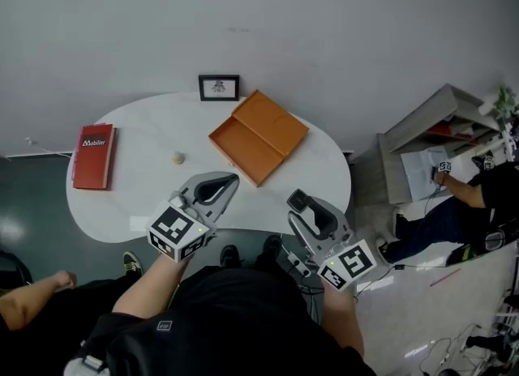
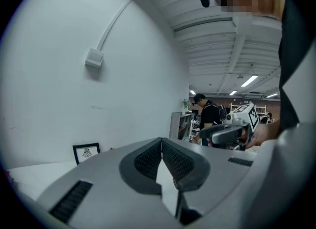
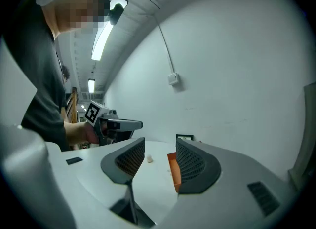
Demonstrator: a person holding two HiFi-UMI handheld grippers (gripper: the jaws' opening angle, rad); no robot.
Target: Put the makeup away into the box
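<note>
Nothing stowed yet, by the look of it. On the white table (image 1: 142,200), from the left: a red book (image 1: 94,156); then a small pale round item (image 1: 178,158), probably the makeup, lying on the bare tabletop, clear of the book and of the box; behind it a small picture frame (image 1: 219,87) against the wall; then the orange box (image 1: 259,136), lid folded open, with nothing seen in the part that shows. Whole task judged still to do: pick up the pale item, carry it right, set it in the box.

Left gripper (image 1: 228,181): jaws together at the tips, nothing between the pads. It hangs over the near table edge, short of the pale item and touching nothing.

Right gripper (image 1: 298,202): jaws standing partly apart, gap empty. Its own view looks through that gap to the pale item and the box's near corner, both well beyond the pads. It hovers at the near edge, short of the box, in contact with nothing.
</note>
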